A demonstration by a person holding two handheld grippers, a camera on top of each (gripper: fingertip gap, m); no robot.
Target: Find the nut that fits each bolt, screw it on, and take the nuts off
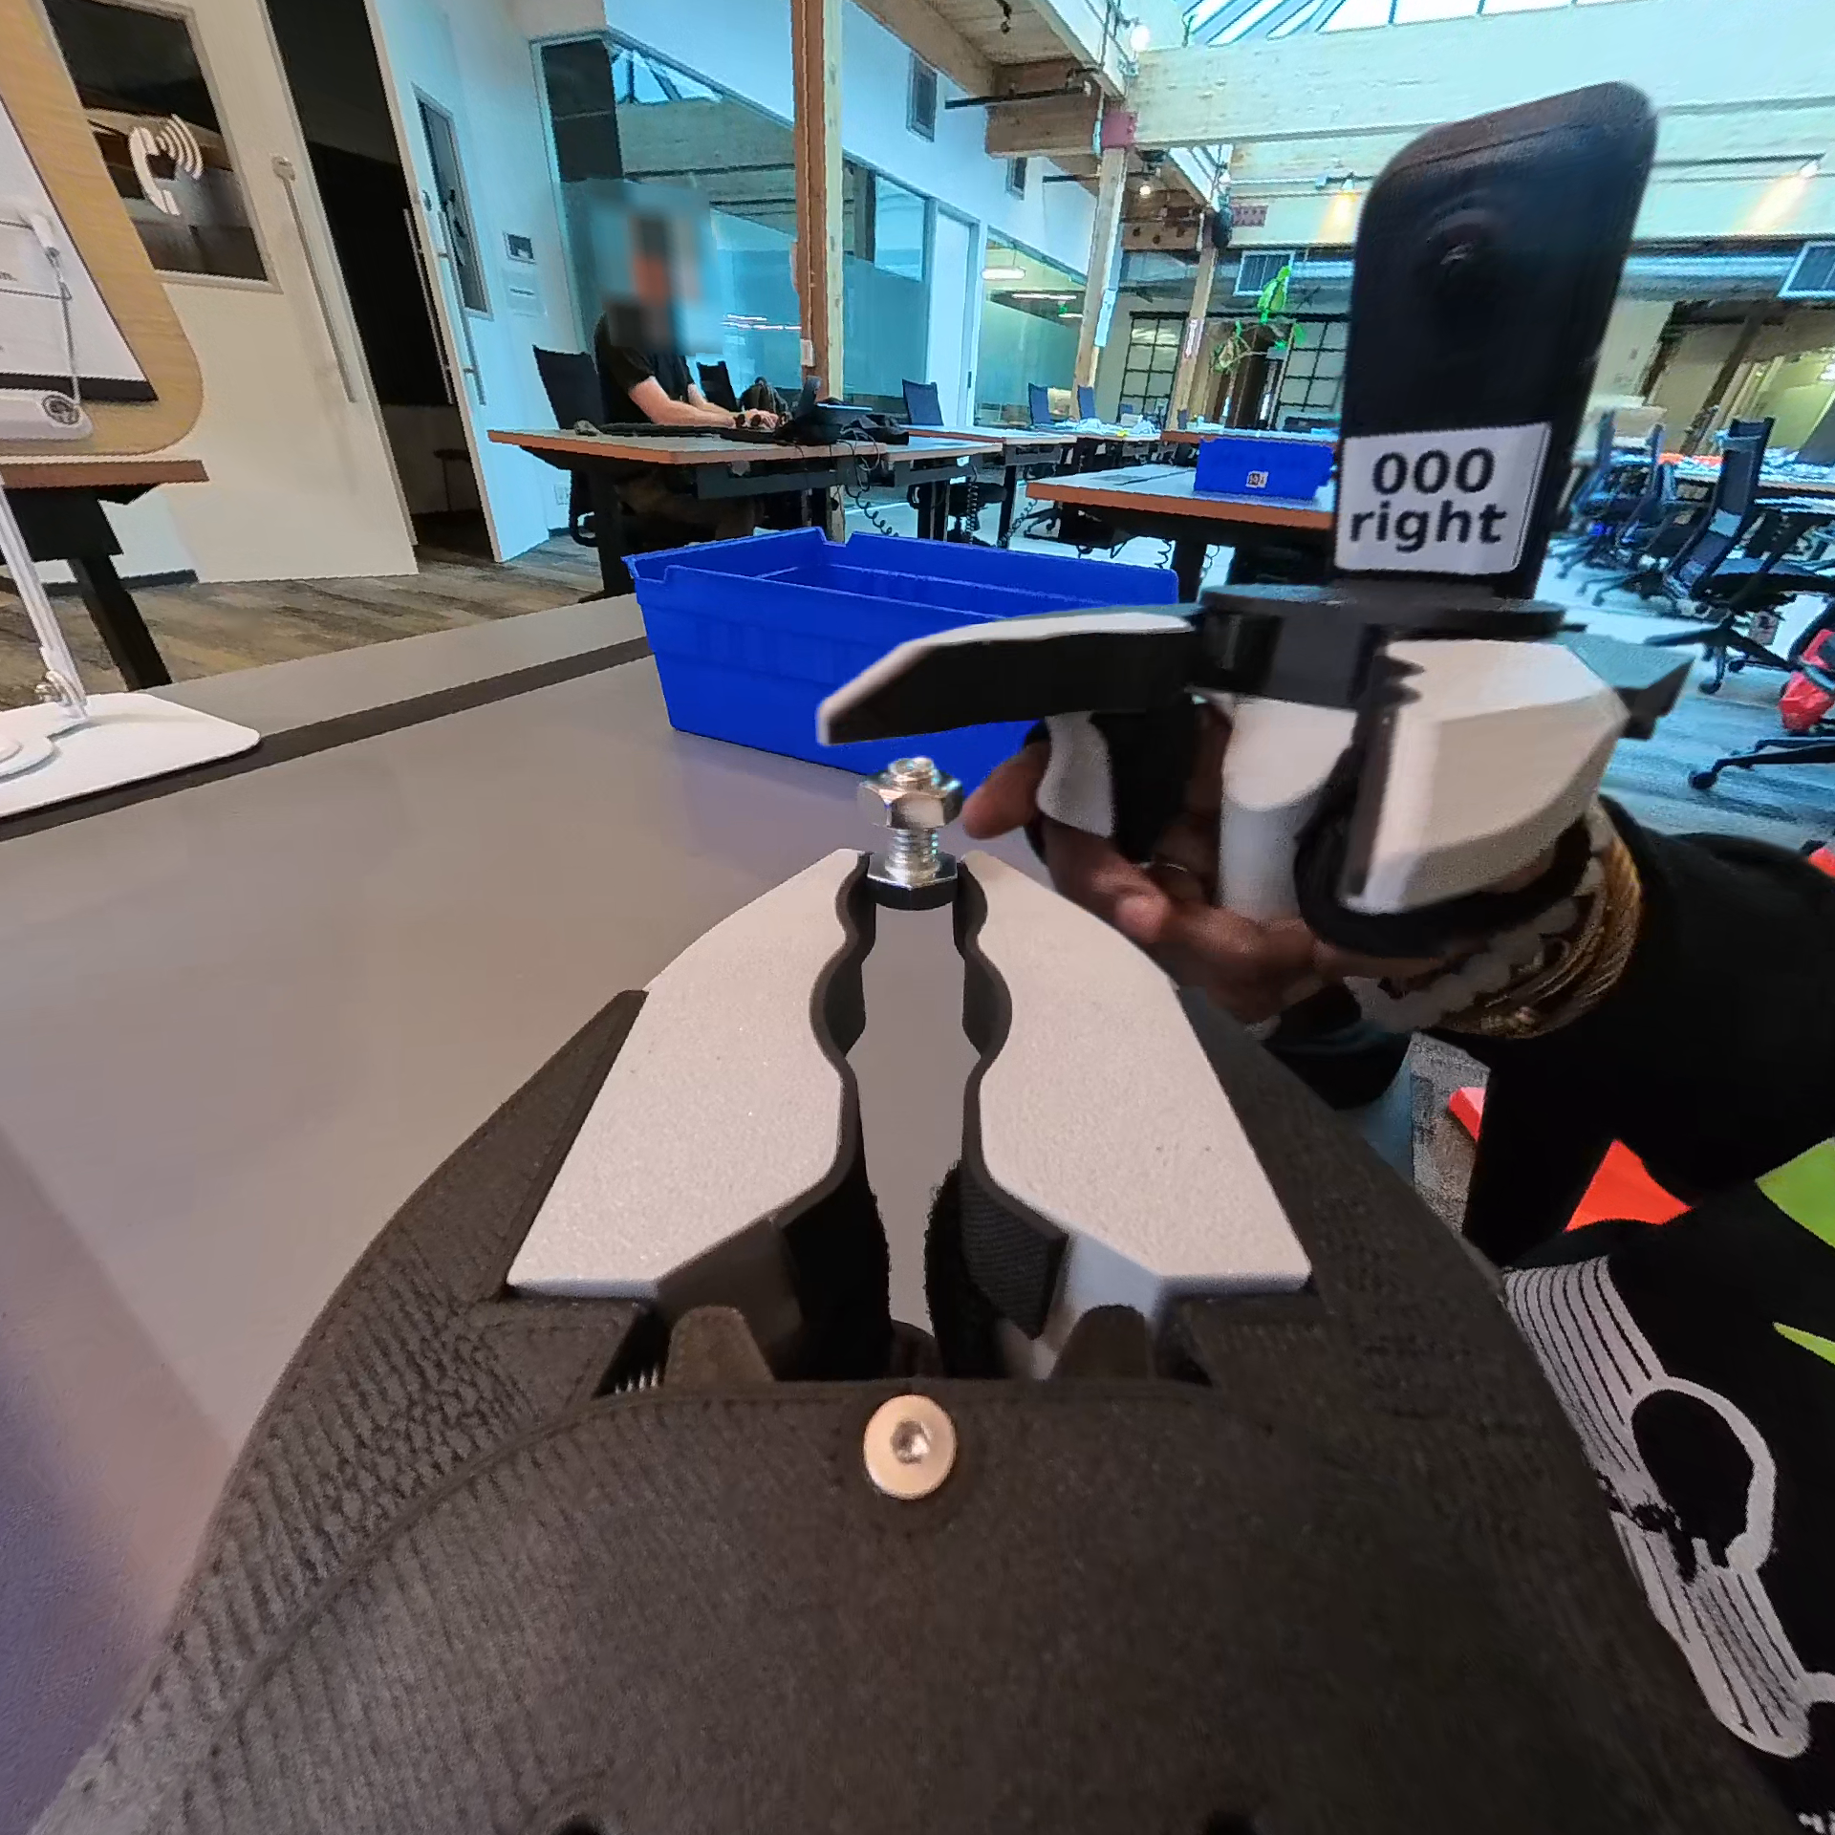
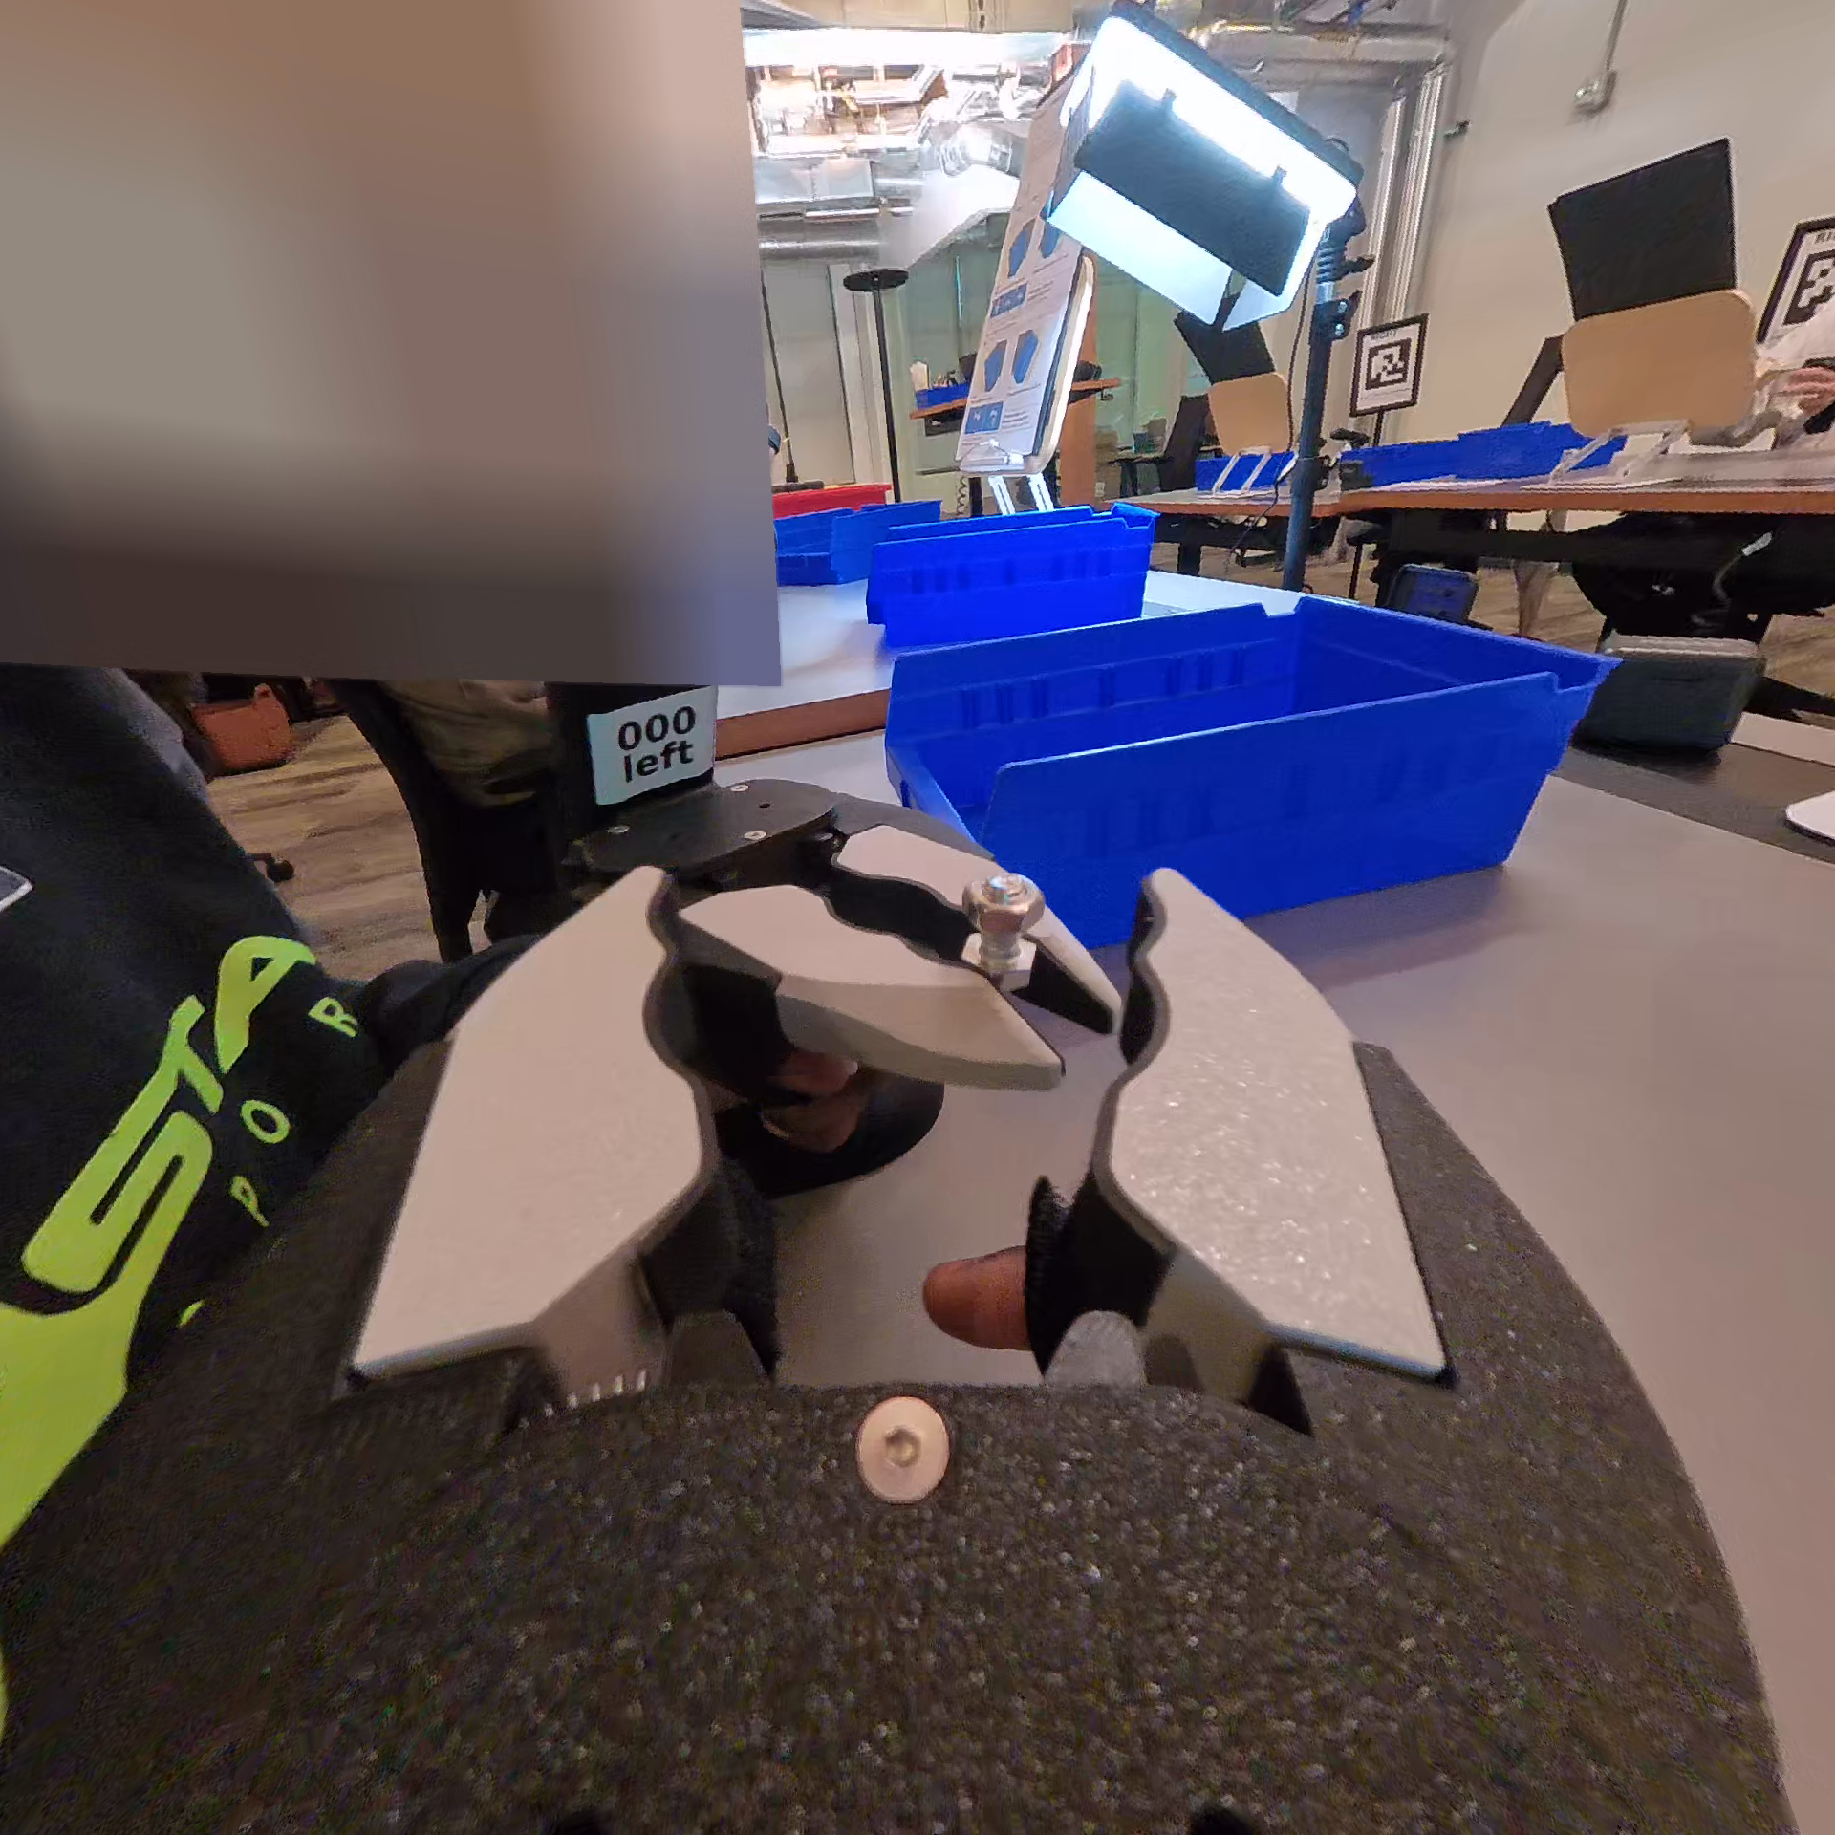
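Note:
A silver bolt (image 1: pixel 909 854) stands upright with its head pinched between the tips of my left gripper (image 1: pixel 912 866), which is shut on it above the grey table (image 1: pixel 397 894). A silver hex nut (image 1: pixel 909 792) sits near the top of the bolt's thread. My right gripper (image 1: pixel 864 695), held by a hand, hovers just above and to the right of the nut. In the right wrist view my right gripper (image 2: pixel 904 894) is open and empty. The left gripper (image 2: pixel 1077 1018), the bolt (image 2: pixel 998 948) and the nut (image 2: pixel 1003 899) show between its spread fingers, nearer the right one.
A blue bin (image 1: pixel 794 645) stands on the table behind the bolt; it also shows in the right wrist view (image 2: pixel 1241 794). More blue bins (image 2: pixel 1003 576) and a light panel on a stand (image 2: pixel 1201 169) are farther back. A white stand base (image 1: pixel 119 745) sits far left. Some 4 cm of space lies between my two pairs of fingers.

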